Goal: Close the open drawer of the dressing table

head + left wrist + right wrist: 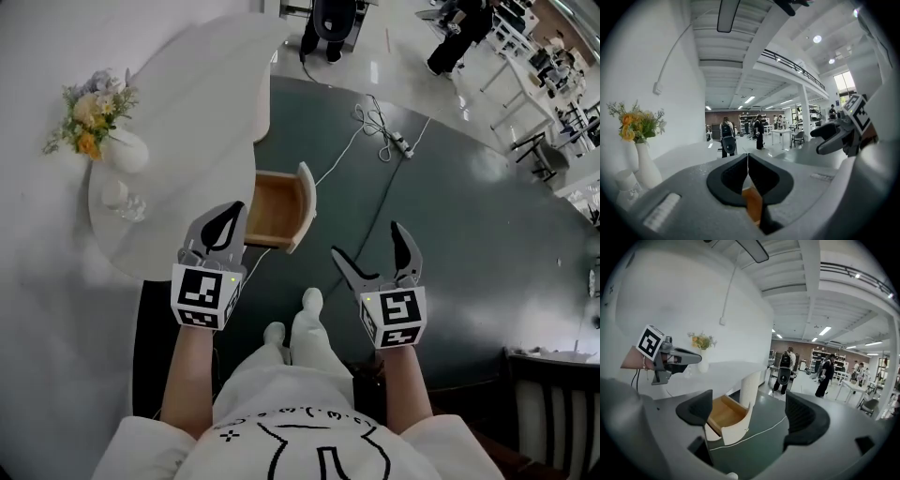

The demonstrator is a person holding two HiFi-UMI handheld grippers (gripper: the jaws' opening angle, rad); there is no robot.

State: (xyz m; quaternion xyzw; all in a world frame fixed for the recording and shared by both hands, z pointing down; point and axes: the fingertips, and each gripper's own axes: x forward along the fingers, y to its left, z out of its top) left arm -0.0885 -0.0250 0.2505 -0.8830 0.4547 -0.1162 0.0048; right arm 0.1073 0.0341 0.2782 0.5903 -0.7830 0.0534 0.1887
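Nearest the camera are the person's knees and feet (302, 323), with a gripper held out on either side. The left gripper (225, 225) has its jaws pressed together with nothing between them; its own view shows only a sliver of brown wood behind the closed tips. The right gripper (367, 246) has its jaws spread wide and empty, framing the drawer in its own view. Just beyond the left gripper's tips is the open drawer (279, 208), which projects from under the dressing table (187, 103) over the dark floor. Its wooden interior is bare and its curved white front (306, 204) faces the right gripper. Neither gripper appears to touch it. Farther along the white tabletop stands a vase of flowers (122, 148), and a cable (375, 127) trails across the floor beyond. The step in hand is judged to be the approach, with closing not yet begun. The next move calls for bringing a gripper squarely against the curved front and pushing straight along the drawer's run, towards the table. An off-centre push could skew the drawer on its runners.
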